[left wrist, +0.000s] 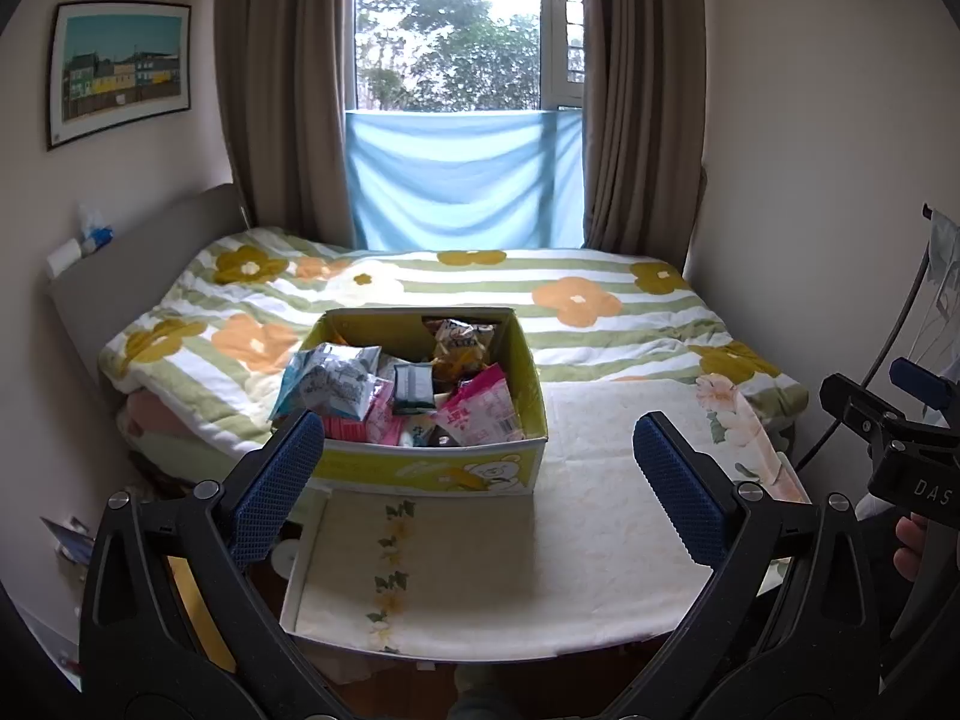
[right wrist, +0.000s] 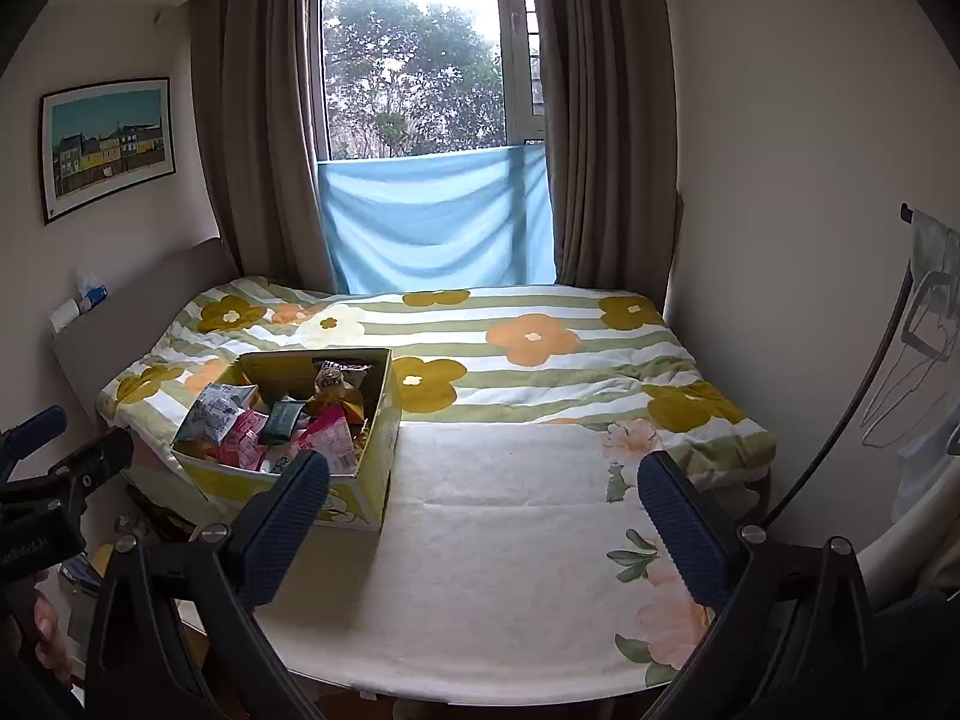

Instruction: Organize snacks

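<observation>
The box (left wrist: 429, 468) of snacks (left wrist: 396, 390) sits on the cream sheet (left wrist: 570, 540) at the near part of the bed (left wrist: 600, 312), ahead of both grippers and touching neither. The left gripper (left wrist: 477, 483) is spread wide with nothing between its fingers; its left pad (left wrist: 279, 486) overlaps the box's near left corner in view. The right gripper (right wrist: 480, 525) is likewise wide apart and empty, the box lying beyond its left pad (right wrist: 282, 531). The lower packets are buried under others, and their print is too small to read (a bear drawing shows on the box front). The box is yellow-green cardboard, open-topped, heaped with pink, blue-white, dark green and yellow packets. Each gripper shows only partly at the edge of the other's view.
</observation>
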`<state>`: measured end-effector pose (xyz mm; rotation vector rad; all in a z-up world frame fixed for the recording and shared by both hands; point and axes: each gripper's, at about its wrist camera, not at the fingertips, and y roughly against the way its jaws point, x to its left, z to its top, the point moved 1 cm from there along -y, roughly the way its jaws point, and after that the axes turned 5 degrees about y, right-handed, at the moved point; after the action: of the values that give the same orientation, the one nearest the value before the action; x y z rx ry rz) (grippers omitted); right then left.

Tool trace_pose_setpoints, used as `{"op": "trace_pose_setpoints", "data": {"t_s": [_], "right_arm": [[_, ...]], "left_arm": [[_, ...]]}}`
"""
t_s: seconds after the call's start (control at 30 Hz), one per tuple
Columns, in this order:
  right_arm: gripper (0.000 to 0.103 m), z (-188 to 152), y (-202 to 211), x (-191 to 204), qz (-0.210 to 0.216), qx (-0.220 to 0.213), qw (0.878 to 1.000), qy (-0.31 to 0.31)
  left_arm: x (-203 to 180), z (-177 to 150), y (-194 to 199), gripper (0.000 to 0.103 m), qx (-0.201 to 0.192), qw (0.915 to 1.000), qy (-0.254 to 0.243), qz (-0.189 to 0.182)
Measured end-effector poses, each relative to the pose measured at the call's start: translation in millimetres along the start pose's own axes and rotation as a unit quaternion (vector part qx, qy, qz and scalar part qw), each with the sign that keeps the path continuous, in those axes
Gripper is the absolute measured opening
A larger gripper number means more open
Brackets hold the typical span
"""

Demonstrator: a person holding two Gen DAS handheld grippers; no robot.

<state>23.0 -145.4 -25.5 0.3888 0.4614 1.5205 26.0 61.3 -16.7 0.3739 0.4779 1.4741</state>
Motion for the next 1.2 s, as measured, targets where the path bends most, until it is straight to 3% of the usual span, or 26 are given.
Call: {"op": "trace_pose_setpoints", "data": {"t_s": [1.2], "right_arm": [[0.102,2.1,5.5,-6.9,-0.017,-0.003,1.000,0.002]], "left_arm": [[4.2,-0.8,0.6,0.103,0.000,1.0000,0.000,0.002]]}}
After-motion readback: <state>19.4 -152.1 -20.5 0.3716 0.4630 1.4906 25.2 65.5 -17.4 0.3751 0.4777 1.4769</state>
